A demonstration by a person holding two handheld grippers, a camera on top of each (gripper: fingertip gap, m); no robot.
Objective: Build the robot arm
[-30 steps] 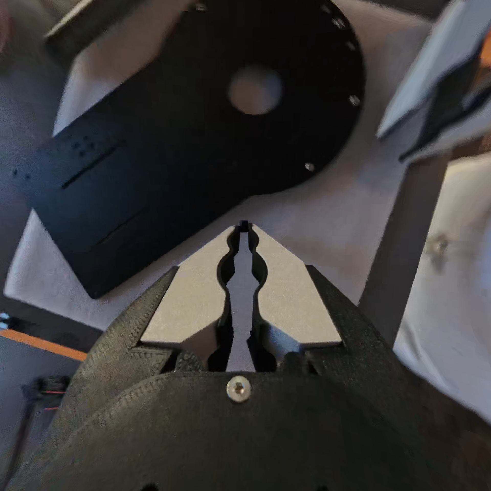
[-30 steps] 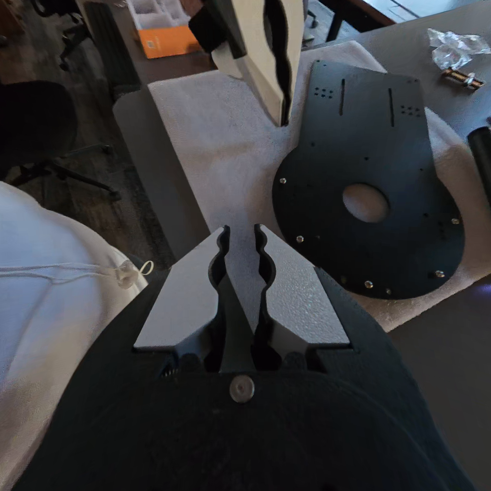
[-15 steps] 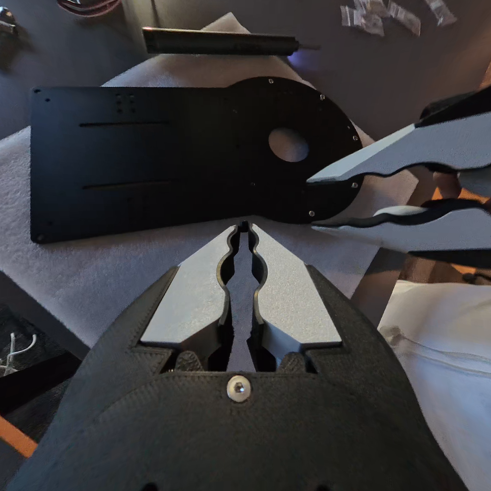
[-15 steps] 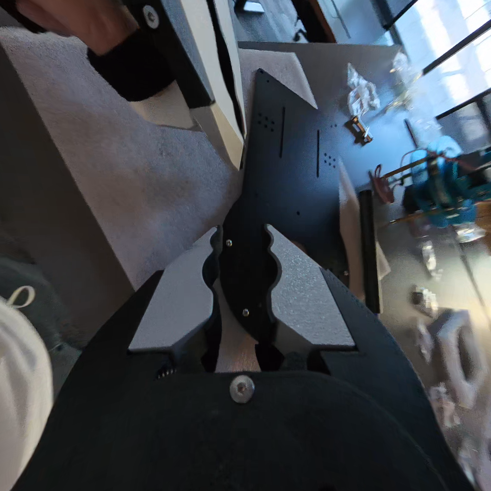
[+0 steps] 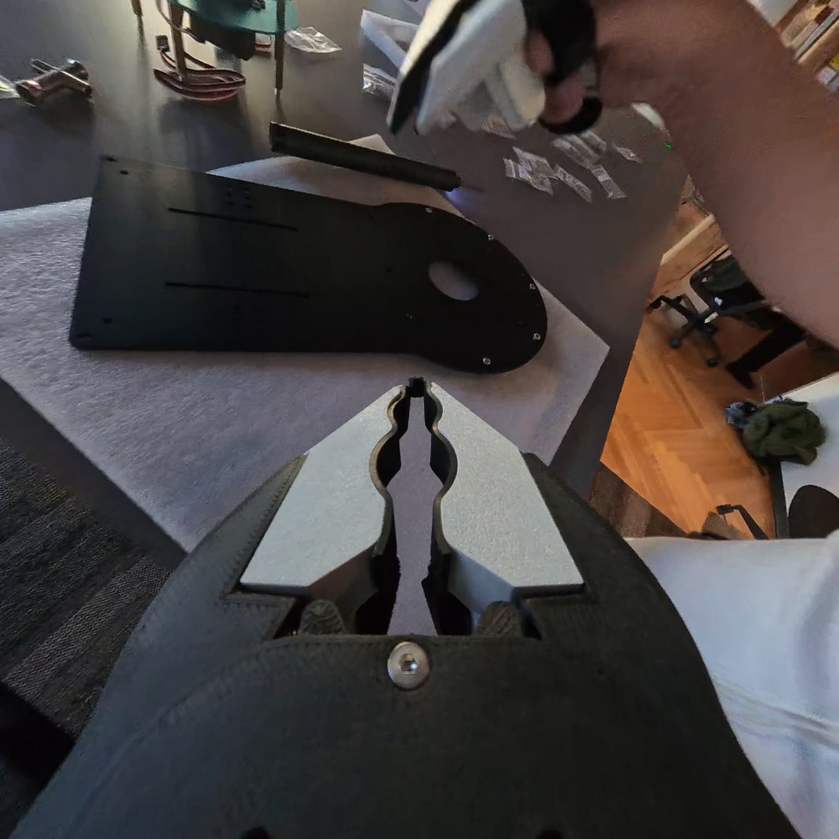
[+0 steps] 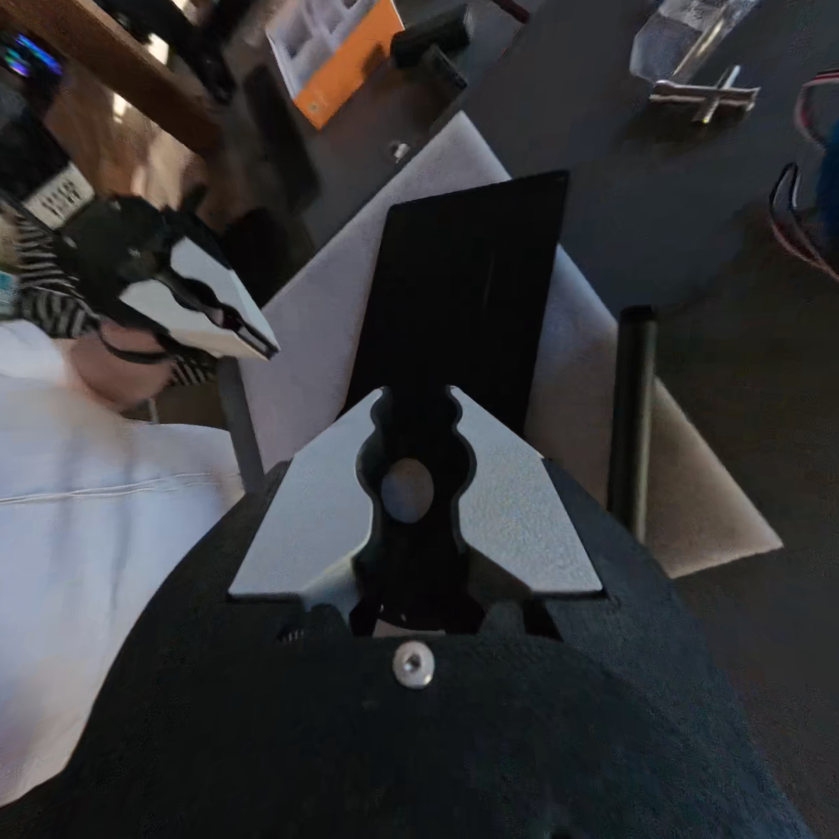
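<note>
Lying flat on a pale grey felt mat (image 5: 227,431), a flat black metal plate (image 5: 290,281) with a rounded end, a round hole and two thin slots sits on the dark table (image 5: 567,218). The left gripper (image 5: 417,389) hovers just short of the plate's rounded edge, its fingers pinched narrowly on a tiny black piece (image 5: 416,382). The right gripper (image 6: 417,391) hangs above the plate (image 6: 467,281), its fingers apart with nothing between them. A black rod (image 5: 363,156) lies beyond the plate, near small clear plastic bags (image 5: 567,170).
</note>
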